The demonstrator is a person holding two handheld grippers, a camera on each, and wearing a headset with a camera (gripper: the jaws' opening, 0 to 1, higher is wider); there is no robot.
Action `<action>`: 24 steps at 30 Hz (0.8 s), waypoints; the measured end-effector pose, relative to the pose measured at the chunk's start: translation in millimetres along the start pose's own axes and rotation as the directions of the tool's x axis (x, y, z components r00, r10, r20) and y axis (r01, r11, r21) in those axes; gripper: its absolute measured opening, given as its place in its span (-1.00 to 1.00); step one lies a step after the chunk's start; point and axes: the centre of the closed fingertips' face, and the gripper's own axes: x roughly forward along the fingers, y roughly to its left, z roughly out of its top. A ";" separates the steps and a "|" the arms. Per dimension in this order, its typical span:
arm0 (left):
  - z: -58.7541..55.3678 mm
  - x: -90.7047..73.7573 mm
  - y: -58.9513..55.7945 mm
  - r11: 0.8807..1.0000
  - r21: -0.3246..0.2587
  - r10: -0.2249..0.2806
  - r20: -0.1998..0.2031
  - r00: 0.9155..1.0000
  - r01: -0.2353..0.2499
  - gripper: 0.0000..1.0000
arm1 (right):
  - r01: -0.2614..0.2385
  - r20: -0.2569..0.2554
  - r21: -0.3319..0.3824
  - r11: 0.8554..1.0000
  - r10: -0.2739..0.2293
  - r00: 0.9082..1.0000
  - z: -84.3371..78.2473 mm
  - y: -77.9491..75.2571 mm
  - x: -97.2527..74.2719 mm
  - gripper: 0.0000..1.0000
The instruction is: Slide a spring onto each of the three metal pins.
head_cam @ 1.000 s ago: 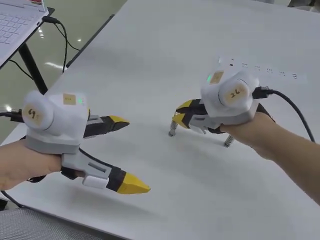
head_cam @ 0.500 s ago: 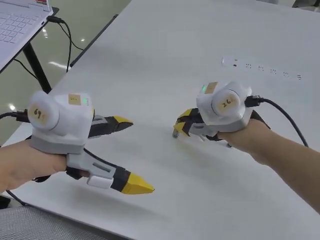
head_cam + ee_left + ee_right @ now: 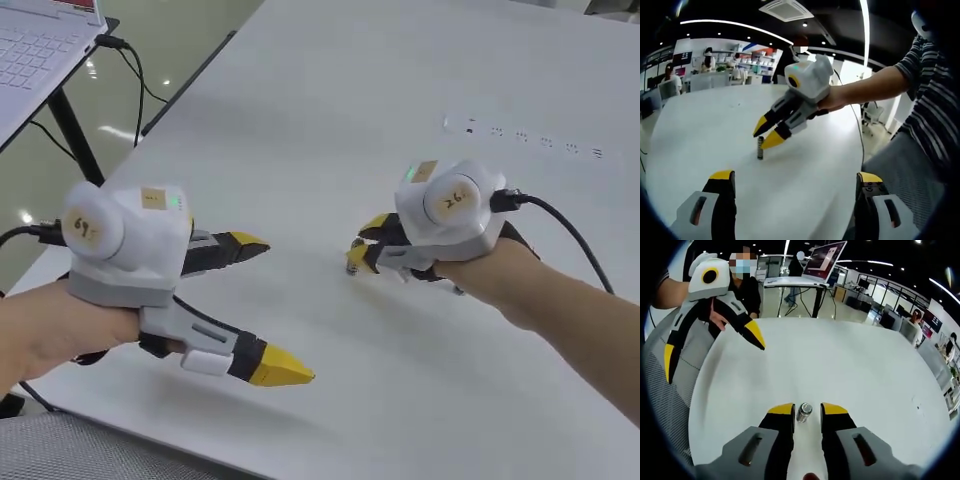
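Right tongs: jaws drawn close together, with a narrow slot left between the yellow tips. A spring stands upright on the white surface, right in that slot. I cannot tell whether the tips actually pinch it; a sliver of gap seems to show on one side. In the head view the tips sit low, just above and beside the spring. A black cable leaves the body of the tongs and runs away from the spring, to its right.

Left tongs: jaws spread wide, nothing between them. They are held over the surface, well apart from the spring and to its left in the head view, tips pointed roughly toward it. In the left gripper view the spring stands ahead, beyond the two jaws, with the right tongs angled down over it.

Power strip: lies flat on the surface, well beyond the spring, toward the far side.

Laptop: open on a stand off the edge of the surface, far left of the spring.
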 end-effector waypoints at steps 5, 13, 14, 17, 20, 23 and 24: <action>1.8 0.7 1.9 1.000 -0.006 0.010 0.008 1.000 -0.010 0.95 | 0.000 0.018 0.022 1.000 -0.001 1.000 4.1 0.1 -3.5 -0.60; 7.8 5.9 5.2 1.000 -0.009 0.024 0.022 0.999 -0.024 0.95 | -0.001 0.064 0.070 0.998 -0.004 0.998 9.1 0.9 -17.8 -0.58; 9.1 7.2 5.6 1.000 -0.007 0.026 0.024 0.999 -0.026 0.95 | -0.002 0.072 0.075 0.997 -0.003 0.997 9.6 1.4 -21.1 -0.57; 12.0 10.2 7.2 1.000 -0.004 0.031 0.029 0.999 -0.031 0.95 | -0.002 0.095 0.090 0.996 -0.007 0.995 10.9 3.2 -29.9 -0.52; 14.9 13.0 9.2 0.999 0.002 0.038 0.033 0.999 -0.038 0.95 | 0.000 0.110 0.101 0.995 -0.011 0.994 9.7 4.7 -38.3 -0.48; 19.0 15.2 12.4 0.999 0.005 0.052 0.045 0.998 -0.053 0.96 | -0.001 0.133 0.127 0.992 -0.016 0.991 8.7 6.2 -48.1 -0.42; 19.9 15.7 12.9 0.999 0.005 0.054 0.048 0.997 -0.054 0.96 | -0.001 0.136 0.133 0.991 -0.017 0.991 8.1 6.4 -50.2 -0.39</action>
